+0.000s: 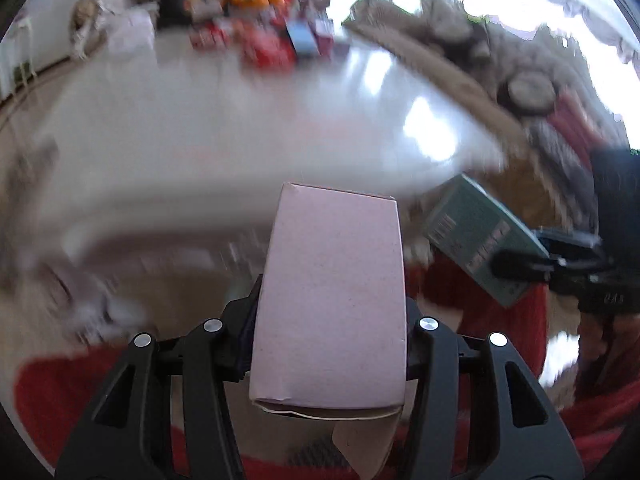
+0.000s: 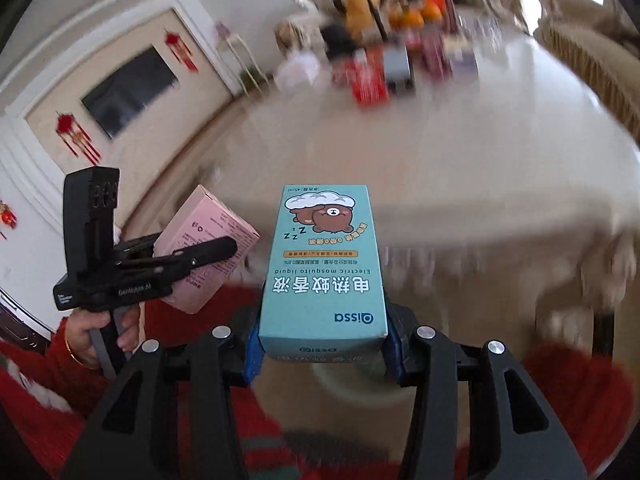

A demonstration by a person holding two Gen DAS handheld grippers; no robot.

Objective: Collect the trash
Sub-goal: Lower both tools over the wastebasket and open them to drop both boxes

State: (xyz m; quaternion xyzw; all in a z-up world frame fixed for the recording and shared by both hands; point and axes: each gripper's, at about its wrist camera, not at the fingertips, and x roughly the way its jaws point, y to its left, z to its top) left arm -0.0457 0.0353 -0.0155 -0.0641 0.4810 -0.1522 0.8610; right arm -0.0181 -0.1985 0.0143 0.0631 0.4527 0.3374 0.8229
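My left gripper [image 1: 330,344] is shut on a pink cardboard box [image 1: 330,300], held upright in front of the table edge; its bottom flap hangs open. My right gripper [image 2: 322,344] is shut on a teal mosquito-liquid box [image 2: 326,272] with a bear picture. In the right wrist view the left gripper [image 2: 208,256] and its pink box [image 2: 204,240] show at the left. In the left wrist view the right gripper [image 1: 520,268] and the teal box [image 1: 480,236] show at the right. Both boxes are held over the person's red lap, near a pale round bin [image 2: 360,380] below.
A white glossy table [image 2: 440,140] stretches ahead. At its far end stand red boxes [image 2: 368,76], a grey-blue box [image 2: 396,64], oranges [image 2: 416,16] and other clutter. A beige chair [image 2: 588,48] stands at the right. A television [image 2: 128,88] hangs on the left wall.
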